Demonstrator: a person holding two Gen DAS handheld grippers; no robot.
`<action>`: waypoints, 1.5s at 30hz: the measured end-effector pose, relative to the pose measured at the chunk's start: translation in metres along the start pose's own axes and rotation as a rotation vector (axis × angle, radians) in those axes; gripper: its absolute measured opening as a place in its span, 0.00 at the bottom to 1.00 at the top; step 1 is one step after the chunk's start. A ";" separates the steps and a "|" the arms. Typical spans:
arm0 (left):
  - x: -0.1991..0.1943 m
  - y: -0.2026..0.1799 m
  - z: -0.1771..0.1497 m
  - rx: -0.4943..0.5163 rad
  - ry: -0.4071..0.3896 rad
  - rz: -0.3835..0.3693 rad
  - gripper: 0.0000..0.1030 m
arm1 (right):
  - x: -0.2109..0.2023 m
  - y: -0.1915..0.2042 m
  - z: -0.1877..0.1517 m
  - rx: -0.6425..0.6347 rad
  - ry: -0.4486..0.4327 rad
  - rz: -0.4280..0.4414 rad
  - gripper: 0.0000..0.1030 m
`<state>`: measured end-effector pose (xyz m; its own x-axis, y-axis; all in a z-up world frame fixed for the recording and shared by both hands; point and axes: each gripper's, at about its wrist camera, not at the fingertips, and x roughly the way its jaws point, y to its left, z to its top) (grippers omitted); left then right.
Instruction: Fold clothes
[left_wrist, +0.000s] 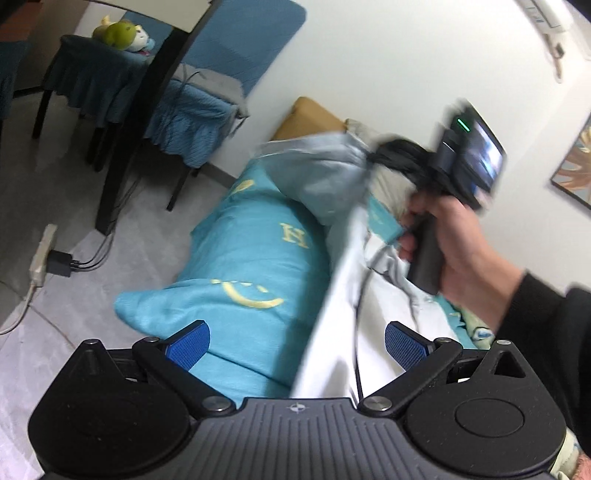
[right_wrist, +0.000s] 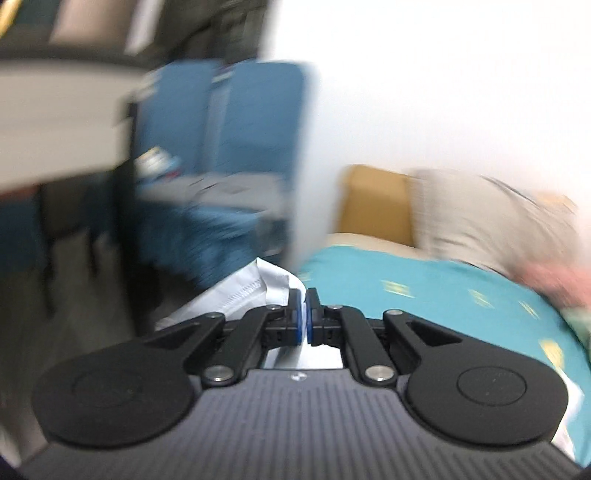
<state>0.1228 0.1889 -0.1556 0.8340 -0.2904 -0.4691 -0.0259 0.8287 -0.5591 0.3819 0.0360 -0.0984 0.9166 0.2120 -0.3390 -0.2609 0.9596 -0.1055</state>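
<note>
Left wrist view takes in the bed (left_wrist: 240, 236), covered in a teal sheet printed with yellow smileys and letters, which serves as the work surface for the folding. Behind it stand blue-covered chairs (left_wrist: 207, 92) against a white wall, with a dark-legged counter (left_wrist: 155, 74) nearer the camera.

Across the bed stretches the pale shirt (left_wrist: 332, 295), white to light grey, pulled up off the sheet in a taut, blurred band that runs from near the left gripper toward the raised right one. It looks lifted this way so the cloth hangs free and can be spread or doubled over; which of the two, one moment does not settle.

A hand (left_wrist: 454, 243) in a dark sleeve holds the right gripper's handle high over the bed. In the right wrist view, the right gripper (right_wrist: 304, 314) has its fingers pressed together on a hemmed edge of the shirt (right_wrist: 251, 291), pinching it thinly between the blue pads.

Smallest in play, the left gripper (left_wrist: 297, 345) has its fingers spread wide, one on either side of the cloth's lower edge, gripping nothing, seemingly placed to take a second corner.
</note>
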 end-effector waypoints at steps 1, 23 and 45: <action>0.002 -0.002 -0.001 0.006 0.002 -0.004 0.99 | -0.007 -0.021 -0.008 0.048 0.015 -0.039 0.05; 0.028 -0.037 -0.020 0.143 0.073 0.041 0.99 | -0.040 -0.125 -0.085 -0.083 0.256 0.049 0.73; 0.049 -0.038 -0.034 0.180 0.085 0.046 0.98 | 0.133 -0.194 -0.037 0.118 0.326 -0.277 0.07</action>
<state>0.1459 0.1269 -0.1799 0.7843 -0.2834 -0.5518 0.0423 0.9119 -0.4083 0.5434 -0.1286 -0.1579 0.7986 -0.1075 -0.5921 0.0346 0.9905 -0.1332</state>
